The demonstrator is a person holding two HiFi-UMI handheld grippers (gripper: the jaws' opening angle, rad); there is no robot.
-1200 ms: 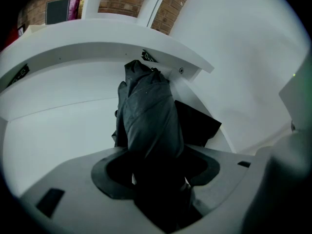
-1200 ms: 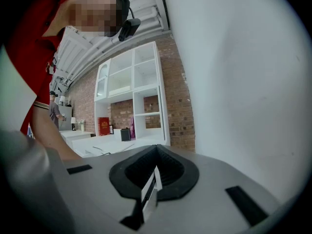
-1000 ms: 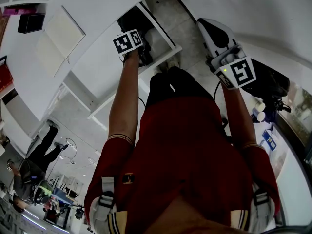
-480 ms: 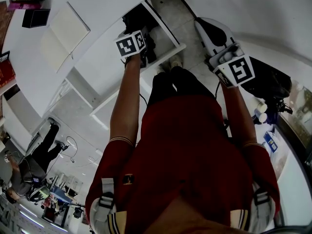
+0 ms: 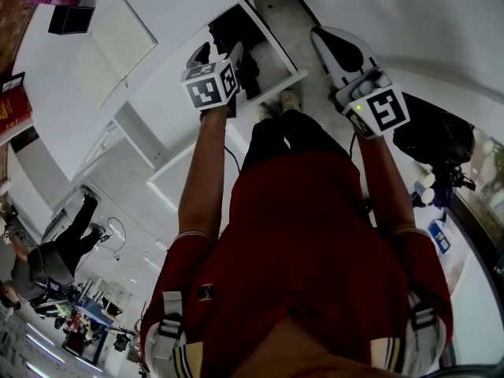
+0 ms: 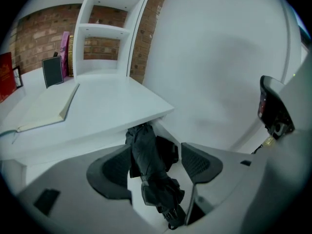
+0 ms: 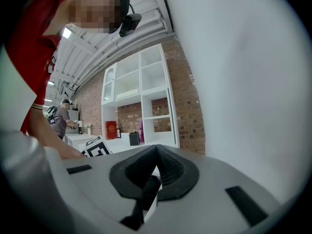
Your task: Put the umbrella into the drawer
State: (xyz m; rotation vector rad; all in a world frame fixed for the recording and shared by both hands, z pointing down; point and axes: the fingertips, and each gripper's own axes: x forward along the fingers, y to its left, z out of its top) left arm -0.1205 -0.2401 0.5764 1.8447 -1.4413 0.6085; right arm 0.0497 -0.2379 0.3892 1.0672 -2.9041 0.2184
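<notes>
The black folded umbrella (image 6: 152, 177) lies in the open white drawer (image 5: 272, 89) under the desk top; in the head view it shows as a dark shape (image 5: 242, 42) inside the drawer. My left gripper (image 5: 218, 51) hangs above it, tilted down. Its jaws have just been opening and now stand wide, with nothing pressed between the pads (image 6: 113, 172). The umbrella shows in the gap of that gripper (image 6: 156, 155) but well below it. My right gripper (image 5: 346, 50) is held level out to the right, near the white wall. In its own view the right gripper (image 7: 157, 152) has its pads meeting.
A white desk top (image 6: 107, 108) carries a pale notebook (image 6: 44, 106) and a small black frame (image 6: 52, 70). White shelves (image 6: 105, 28) stand against a brick wall. The person's shoes (image 5: 287, 101) are beside the drawer front. A black bag (image 5: 437, 136) lies at the right.
My left gripper has risen up out of the drawer, leaving the umbrella lying inside. My right gripper has barely shifted.
</notes>
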